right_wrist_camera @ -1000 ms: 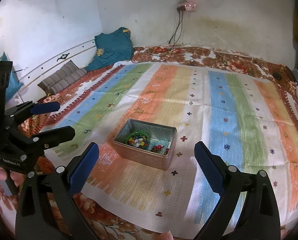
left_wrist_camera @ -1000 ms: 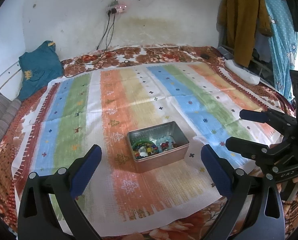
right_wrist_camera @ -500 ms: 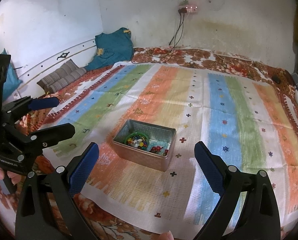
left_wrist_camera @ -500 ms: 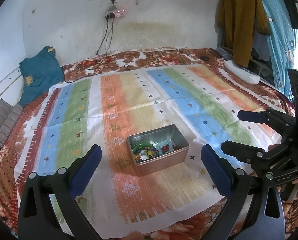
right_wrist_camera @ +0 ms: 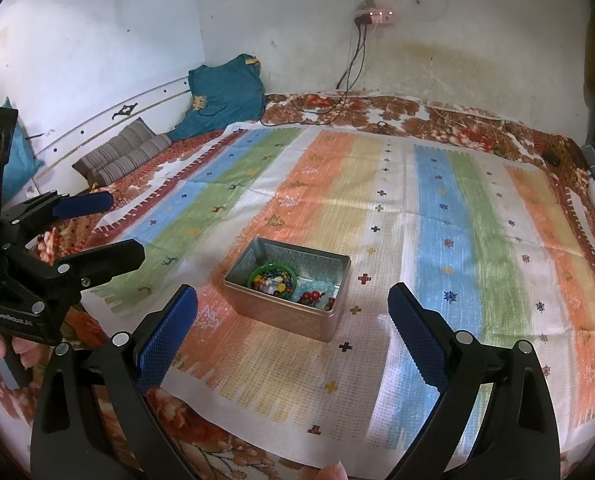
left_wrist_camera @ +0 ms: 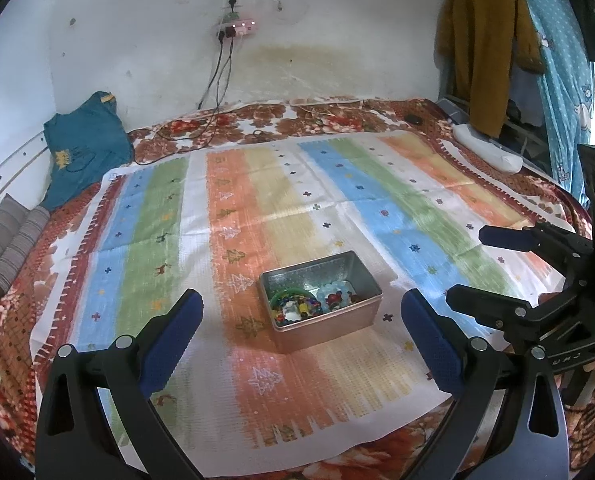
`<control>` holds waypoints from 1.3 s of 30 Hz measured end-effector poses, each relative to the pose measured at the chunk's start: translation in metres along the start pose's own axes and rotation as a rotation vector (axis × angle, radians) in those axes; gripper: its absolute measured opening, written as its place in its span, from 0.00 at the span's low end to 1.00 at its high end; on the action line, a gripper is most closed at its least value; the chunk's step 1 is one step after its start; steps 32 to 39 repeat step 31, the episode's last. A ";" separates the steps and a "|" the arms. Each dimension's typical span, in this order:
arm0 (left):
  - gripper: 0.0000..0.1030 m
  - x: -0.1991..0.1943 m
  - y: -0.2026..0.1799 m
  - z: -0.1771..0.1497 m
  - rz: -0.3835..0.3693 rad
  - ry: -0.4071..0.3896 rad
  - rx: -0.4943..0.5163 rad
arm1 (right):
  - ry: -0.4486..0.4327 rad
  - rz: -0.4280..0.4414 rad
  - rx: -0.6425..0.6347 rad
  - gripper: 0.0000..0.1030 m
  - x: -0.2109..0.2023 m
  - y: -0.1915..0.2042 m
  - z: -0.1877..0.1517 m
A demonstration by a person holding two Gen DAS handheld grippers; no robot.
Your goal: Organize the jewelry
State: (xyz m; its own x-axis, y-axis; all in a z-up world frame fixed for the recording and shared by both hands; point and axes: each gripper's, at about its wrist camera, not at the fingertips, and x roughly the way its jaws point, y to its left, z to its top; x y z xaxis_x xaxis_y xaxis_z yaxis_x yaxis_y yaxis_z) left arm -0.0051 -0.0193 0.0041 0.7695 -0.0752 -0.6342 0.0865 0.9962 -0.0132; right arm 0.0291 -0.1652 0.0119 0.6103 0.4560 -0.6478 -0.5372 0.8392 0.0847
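We see the metal tin [left_wrist_camera: 320,300] with a green bangle [right_wrist_camera: 272,277] and what seem to be beads [right_wrist_camera: 315,294] sitting on the striped cloth [left_wrist_camera: 257,216], near its front edge, with bare cloth all around. It lies ahead of and between both pairs of jaws. The left gripper [left_wrist_camera: 301,338] and right gripper [right_wrist_camera: 293,330] gape wide, holding nothing.

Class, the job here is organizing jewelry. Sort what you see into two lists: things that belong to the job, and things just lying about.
Belongs to the job:
metal tin
green bangle
beads
left gripper, open
right gripper, open

Just lying about:
striped cloth
teal shirt
striped cushion
charger cables
hanging clothes
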 end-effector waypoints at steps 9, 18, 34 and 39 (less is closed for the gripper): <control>0.95 -0.003 -0.003 -0.001 -0.003 -0.018 0.005 | -0.005 -0.011 0.001 0.94 0.000 0.000 0.000; 0.95 -0.003 -0.003 -0.001 -0.004 -0.019 0.003 | -0.017 -0.004 0.013 0.95 -0.003 -0.004 0.001; 0.95 -0.005 -0.002 0.002 -0.028 -0.033 -0.013 | -0.038 0.004 0.049 0.95 -0.005 -0.010 -0.003; 0.95 -0.005 -0.002 0.002 -0.028 -0.033 -0.013 | -0.038 0.004 0.049 0.95 -0.005 -0.010 -0.003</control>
